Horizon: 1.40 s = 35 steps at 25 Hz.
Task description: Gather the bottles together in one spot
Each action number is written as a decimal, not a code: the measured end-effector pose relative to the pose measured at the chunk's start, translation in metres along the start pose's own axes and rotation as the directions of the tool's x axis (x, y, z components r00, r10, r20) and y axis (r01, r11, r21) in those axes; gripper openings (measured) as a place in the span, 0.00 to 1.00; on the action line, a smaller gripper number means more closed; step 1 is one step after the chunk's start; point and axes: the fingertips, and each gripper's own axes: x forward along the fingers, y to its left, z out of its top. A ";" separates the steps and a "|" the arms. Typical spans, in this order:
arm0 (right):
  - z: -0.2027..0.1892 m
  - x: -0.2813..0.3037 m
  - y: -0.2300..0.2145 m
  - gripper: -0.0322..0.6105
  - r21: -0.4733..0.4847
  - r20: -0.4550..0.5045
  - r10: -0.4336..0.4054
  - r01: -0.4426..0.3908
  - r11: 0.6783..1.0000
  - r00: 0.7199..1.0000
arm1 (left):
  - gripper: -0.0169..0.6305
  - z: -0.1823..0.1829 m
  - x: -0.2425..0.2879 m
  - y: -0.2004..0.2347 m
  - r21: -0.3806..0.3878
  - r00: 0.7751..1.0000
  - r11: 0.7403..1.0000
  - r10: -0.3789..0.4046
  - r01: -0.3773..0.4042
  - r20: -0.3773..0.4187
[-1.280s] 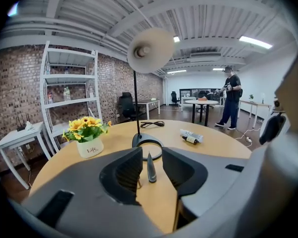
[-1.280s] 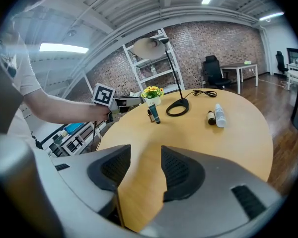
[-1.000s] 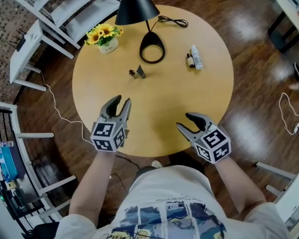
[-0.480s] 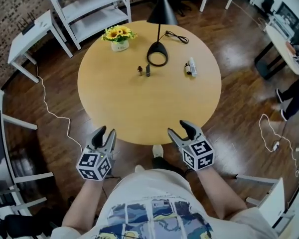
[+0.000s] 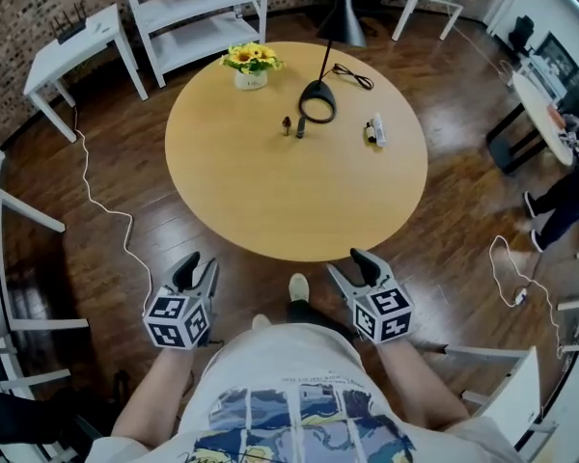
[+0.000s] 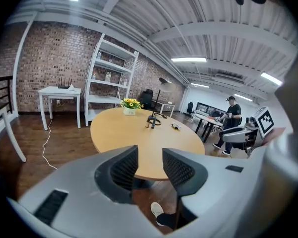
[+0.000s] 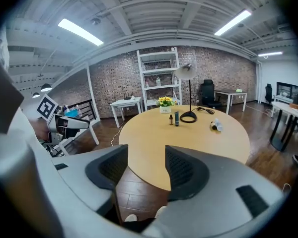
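Moved: both grippers went back off the round table (image 5: 299,196), toward the person's body.
Head view: left gripper (image 5: 195,268) and right gripper (image 5: 351,266) hang over the wood floor (image 5: 106,210). Two small bottles (image 5: 300,126) stand by the foot of the lamp (image 5: 344,22); two more bottles (image 5: 377,129) lie well apart to the right.
Left gripper view: jaws slightly apart, nothing between; brick wall (image 6: 49,68) behind the table.
Right gripper view: jaws have just been opening, now moderately apart, empty; white shelf (image 7: 161,78) behind.

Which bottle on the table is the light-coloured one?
The long whitish bottle lying right of the lamp base; the small bottle beside it and the two standing bottles are dark.
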 end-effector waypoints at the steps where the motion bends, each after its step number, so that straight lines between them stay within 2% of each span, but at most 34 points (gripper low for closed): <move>1: -0.001 -0.001 0.004 0.44 -0.003 -0.001 -0.001 0.001 1.000 1.000 | 0.22 -0.003 -0.003 0.002 -0.007 1.000 1.000 0.000 0.000 -0.004; 8: 0.001 -0.019 0.004 0.44 -0.020 0.007 -0.016 0.016 1.000 1.000 | 0.26 -0.002 -0.013 -0.010 -0.015 1.000 1.000 -0.026 0.026 0.017; 15: 0.001 -0.011 -0.048 0.44 0.018 0.008 -0.066 0.066 0.998 0.998 | 0.26 0.014 0.020 -0.026 0.049 0.999 0.998 -0.037 0.037 -0.004; 19: 0.008 0.006 -0.108 0.44 0.030 0.003 -0.102 0.102 0.994 0.995 | 0.26 0.032 0.058 -0.036 0.046 0.999 0.998 -0.040 0.040 -0.011; 24: 0.028 0.051 -0.213 0.44 0.063 -0.011 -0.169 0.169 0.984 0.986 | 0.26 0.052 0.121 -0.048 0.042 0.998 0.999 -0.031 0.033 -0.052; 30: 0.062 0.118 -0.327 0.44 0.049 -0.043 -0.200 0.202 0.978 0.979 | 0.26 0.087 0.190 -0.067 0.074 0.996 0.997 0.010 -0.004 -0.091; 35: 0.073 0.187 -0.399 0.44 0.026 -0.079 -0.196 0.198 0.980 0.977 | 0.26 0.107 0.240 -0.077 0.077 0.990 0.996 0.045 -0.035 -0.133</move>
